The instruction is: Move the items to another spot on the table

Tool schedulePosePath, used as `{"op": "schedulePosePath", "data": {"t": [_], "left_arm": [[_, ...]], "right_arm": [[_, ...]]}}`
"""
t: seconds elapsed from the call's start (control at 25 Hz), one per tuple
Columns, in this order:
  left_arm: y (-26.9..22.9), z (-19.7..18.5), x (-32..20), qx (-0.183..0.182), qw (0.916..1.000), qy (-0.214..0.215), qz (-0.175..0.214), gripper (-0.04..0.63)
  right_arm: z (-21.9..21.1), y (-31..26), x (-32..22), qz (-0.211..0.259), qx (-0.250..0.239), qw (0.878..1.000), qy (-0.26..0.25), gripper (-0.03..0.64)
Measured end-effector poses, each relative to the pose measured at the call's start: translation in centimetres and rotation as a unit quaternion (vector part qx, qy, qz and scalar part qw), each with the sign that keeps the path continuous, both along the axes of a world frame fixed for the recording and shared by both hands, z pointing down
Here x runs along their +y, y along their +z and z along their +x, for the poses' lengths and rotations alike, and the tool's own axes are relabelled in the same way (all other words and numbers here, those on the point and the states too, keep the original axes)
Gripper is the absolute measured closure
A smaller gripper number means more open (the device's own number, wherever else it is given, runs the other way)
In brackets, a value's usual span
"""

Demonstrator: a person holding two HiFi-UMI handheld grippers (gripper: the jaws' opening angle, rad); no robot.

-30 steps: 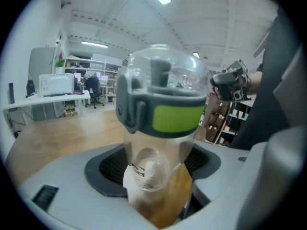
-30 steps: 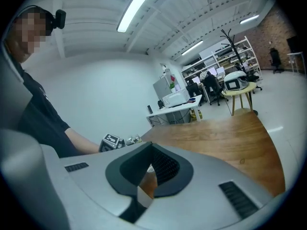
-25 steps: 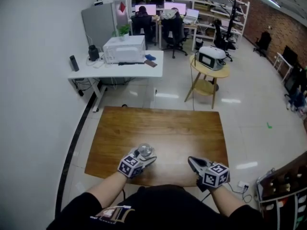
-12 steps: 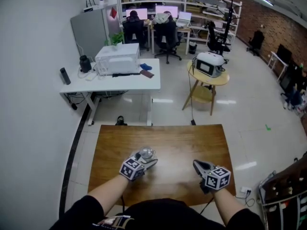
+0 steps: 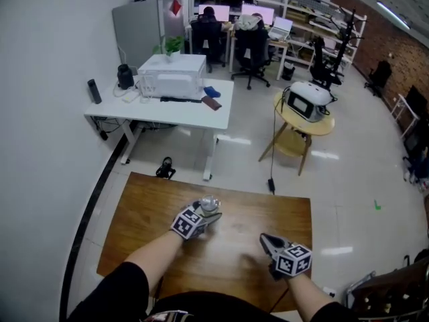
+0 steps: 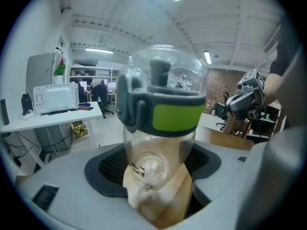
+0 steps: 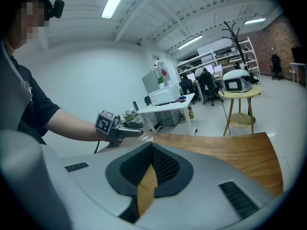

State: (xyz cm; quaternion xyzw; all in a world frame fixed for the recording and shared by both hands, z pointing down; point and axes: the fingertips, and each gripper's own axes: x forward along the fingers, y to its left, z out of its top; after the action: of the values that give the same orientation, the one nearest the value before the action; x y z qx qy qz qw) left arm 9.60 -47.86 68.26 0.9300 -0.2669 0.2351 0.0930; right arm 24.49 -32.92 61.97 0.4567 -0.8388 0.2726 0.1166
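A clear bottle (image 5: pixel 210 204) with a grey and green lid stands upright between the jaws of my left gripper (image 5: pixel 208 215), which is shut on its body. The left gripper view shows the bottle (image 6: pixel 160 123) filling the middle, with the lid above the pads (image 6: pixel 111 169). It sits over the wooden table (image 5: pixel 141 210), near the far edge. My right gripper (image 5: pixel 264 239) is shut and empty, low over the table's right part. Looking along the right gripper (image 7: pixel 149 169), I see the left gripper (image 7: pixel 125 130) and the bottle (image 7: pixel 129 115) at the left.
Beyond the table stand a white desk (image 5: pixel 161 106) with a white box on it and a round yellow side table (image 5: pixel 305 113) carrying a device. People sit at monitors (image 5: pixel 238 12) by the shelves. A cable (image 5: pixel 271 180) lies on the floor.
My left gripper has carried the bottle forward, toward the table's far edge. The right gripper stays low at the right. The head view has swung a little.
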Motion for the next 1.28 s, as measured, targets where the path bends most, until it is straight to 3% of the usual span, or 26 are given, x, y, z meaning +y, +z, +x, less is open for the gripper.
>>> {"op": "schedulePosePath", "data": {"t": [0.16,0.4,0.72,1.28], "left_arm": [[0.8,2.0,-3.7,0.005,0.9999,0.011,0.008,0.242],[3.9,2.9,-8.2,0.021,0.9991,-0.036,-0.003,0.242],[7.9,2.9,-9.3,-0.013,0.9994,-0.031,-0.011,0.242],[7.9,4.0,-11.4,0.014,0.9982,-0.058,-0.011,0.241]], "right_arm": [[-1.1,1.8,-2.8,-0.008,-0.006,1.0,0.004,0.627],[-2.7,5.6,-3.9,-0.037,-0.017,0.999,0.01,0.627],[-2.4,7.4,-3.9,-0.058,-0.033,0.998,0.016,0.627],[-1.4,7.5,-2.3,-0.058,-0.045,0.997,0.03,0.627]]}}
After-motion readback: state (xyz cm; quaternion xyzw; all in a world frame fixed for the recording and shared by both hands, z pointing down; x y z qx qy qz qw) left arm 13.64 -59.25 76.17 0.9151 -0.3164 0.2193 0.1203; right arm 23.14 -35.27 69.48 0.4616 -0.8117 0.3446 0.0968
